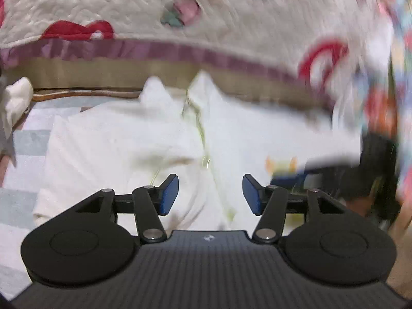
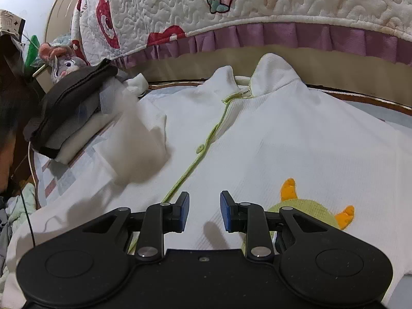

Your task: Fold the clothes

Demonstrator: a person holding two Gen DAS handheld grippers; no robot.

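**White shirt spread flat below the quilt**

White shirt (image 2: 270,134) lies collar-up on the patterned mat (image 2: 59,177) beside the quilt (image 2: 257,5). Right gripper (image 2: 204,212) and left gripper (image 1: 209,193) hover over it, fingers parted and empty. Its green applique (image 2: 306,206) is partly hidden; the left view's right side is blurred, perhaps showing a person.

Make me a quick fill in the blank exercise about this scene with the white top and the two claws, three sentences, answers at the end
1. The white top lies spread flat, and the trim along its front opening is ____.
2. The right claw hovers over the top with its jaws ____.
3. The folded dark garment sits on a pile to the ____ of the top in the right wrist view.

Missing words: green; open; left
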